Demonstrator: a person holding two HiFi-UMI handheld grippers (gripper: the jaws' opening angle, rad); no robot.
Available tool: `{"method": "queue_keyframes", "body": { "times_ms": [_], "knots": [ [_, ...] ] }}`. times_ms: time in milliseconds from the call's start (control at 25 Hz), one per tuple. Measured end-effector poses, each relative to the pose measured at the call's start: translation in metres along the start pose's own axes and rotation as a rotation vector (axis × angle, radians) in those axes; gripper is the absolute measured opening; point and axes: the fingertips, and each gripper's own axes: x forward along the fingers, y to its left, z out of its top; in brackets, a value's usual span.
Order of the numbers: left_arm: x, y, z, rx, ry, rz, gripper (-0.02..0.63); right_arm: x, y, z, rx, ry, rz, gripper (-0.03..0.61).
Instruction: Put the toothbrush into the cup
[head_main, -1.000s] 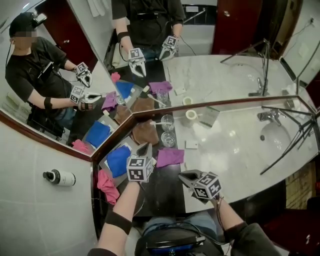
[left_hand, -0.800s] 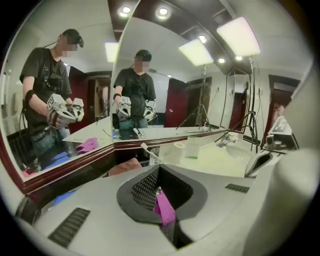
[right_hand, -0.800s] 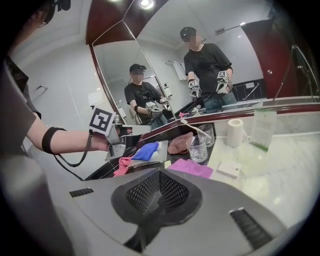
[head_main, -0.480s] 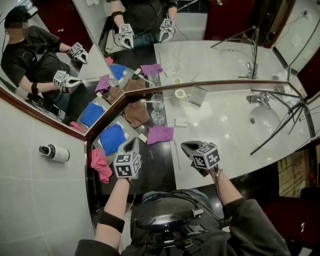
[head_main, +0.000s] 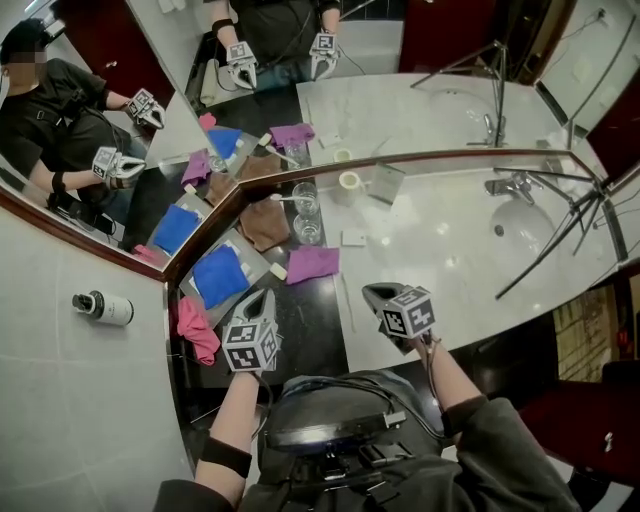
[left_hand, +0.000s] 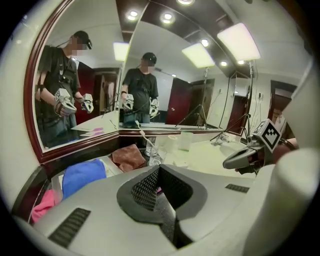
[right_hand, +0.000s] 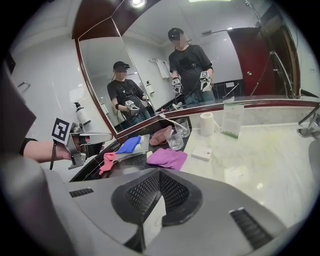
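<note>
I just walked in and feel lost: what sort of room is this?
Most likely a bathroom, perhaps a hotel's: a marble counter with a sink and tap, large wall mirrors, and a toothbrush in a glass.

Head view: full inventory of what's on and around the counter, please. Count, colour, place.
glass cups: 2, clear, one behind the other at the mirror corner
toothbrush: 1, white, leaning in the rear cup
brown cloth: 1, brown, left of the cups
blue cloth: 1, blue, along the mirror, left of the purple cloth
purple cloth: 1, purple, in front of the cups
pink cloth: 1, pink, far left
white roll: 1, white, right of the cups
small box: 1, white, flat, near the front cup
faucet: 1, chrome, far right
dispenser bottle: 1, white, on the left wall
left claw: 1, grey, shut, empty
right claw: 1, grey, shut, empty
</note>
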Motion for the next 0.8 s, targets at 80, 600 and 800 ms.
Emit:
{"method": "queue_keyframes", "body": {
  "times_ms": [80,600,800],
  "knots": [
    [-0.001,-0.003,-0.001,0.005,0.0,-0.004,0.002,0.001,-0.001,-0.004,0.004,0.012,-0.016,0.018],
    [0.014,0.001,-0.019,-0.002,0.04,-0.062,0.002,0.052,-0.021,-0.049,0.014,0.263,-0.153,0.119],
    [0.023,0.009,-0.031,-0.012,0.063,-0.087,0.002,0.082,-0.027,-0.058,-0.015,0.383,-0.221,0.158]
  ]
}}
